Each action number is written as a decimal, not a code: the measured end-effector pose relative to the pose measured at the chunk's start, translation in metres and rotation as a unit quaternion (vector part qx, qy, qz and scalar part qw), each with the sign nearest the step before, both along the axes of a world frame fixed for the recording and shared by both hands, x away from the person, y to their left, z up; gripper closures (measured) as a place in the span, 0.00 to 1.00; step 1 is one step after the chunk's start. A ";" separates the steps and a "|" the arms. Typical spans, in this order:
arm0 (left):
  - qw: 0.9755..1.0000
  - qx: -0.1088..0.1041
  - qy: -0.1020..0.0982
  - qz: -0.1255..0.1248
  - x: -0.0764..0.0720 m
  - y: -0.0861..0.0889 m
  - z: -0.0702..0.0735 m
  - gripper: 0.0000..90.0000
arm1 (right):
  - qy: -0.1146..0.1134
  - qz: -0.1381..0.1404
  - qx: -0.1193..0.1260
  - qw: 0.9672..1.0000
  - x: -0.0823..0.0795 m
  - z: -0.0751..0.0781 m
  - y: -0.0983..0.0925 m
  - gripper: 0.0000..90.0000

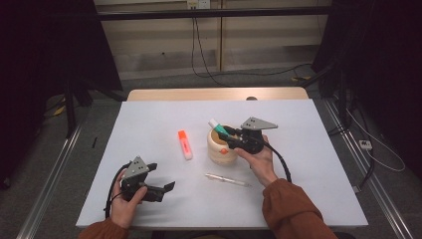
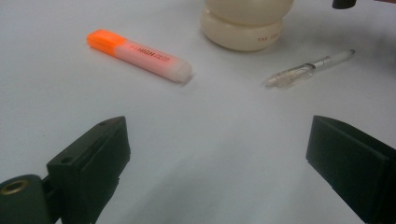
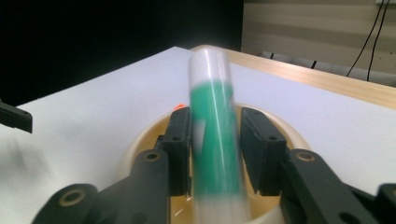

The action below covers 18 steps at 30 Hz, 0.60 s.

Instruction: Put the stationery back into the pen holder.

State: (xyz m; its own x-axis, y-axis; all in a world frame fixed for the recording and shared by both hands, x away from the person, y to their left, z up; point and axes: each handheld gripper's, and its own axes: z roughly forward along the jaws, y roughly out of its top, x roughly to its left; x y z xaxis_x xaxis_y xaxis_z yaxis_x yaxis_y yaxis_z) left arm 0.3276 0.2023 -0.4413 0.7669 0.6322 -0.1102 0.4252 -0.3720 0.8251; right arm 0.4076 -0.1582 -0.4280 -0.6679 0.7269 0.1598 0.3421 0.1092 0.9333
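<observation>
Step in hand: dropping green marker into holder. My right gripper jaws spread, marker loose between. My left gripper gaping, idle. Next: withdraw upward, fetch orange highlighter.

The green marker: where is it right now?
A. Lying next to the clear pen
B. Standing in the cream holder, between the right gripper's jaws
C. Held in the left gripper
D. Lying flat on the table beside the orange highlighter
B: the green marker rises out of the cream holder between the jaws of the right gripper, while the orange highlighter and the clear pen lie on the table apart from it.
</observation>
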 end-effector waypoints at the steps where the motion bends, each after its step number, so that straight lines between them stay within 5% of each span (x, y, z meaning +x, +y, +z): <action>1: 1.000 0.000 0.000 0.000 0.000 0.000 0.000 0.07 | -0.003 0.001 0.002 1.000 0.000 0.001 0.000 0.69; 9: 1.000 0.002 0.001 -0.001 0.000 -0.001 0.000 0.07 | -0.019 0.004 0.009 1.000 -0.006 0.010 -0.004 0.56; 18: 1.000 0.004 0.003 -0.002 0.001 -0.001 -0.001 0.07 | -0.019 -0.018 -0.005 1.000 -0.009 0.018 -0.012 0.26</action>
State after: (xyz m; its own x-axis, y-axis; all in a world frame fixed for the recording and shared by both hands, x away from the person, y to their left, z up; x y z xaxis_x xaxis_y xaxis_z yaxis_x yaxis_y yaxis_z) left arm 0.3282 0.2012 -0.4420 0.7683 0.6307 -0.1092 0.4289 -0.3807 0.8192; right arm 0.3984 -0.1699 -0.4101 -0.6465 0.7523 0.1271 0.3108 0.1076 0.9444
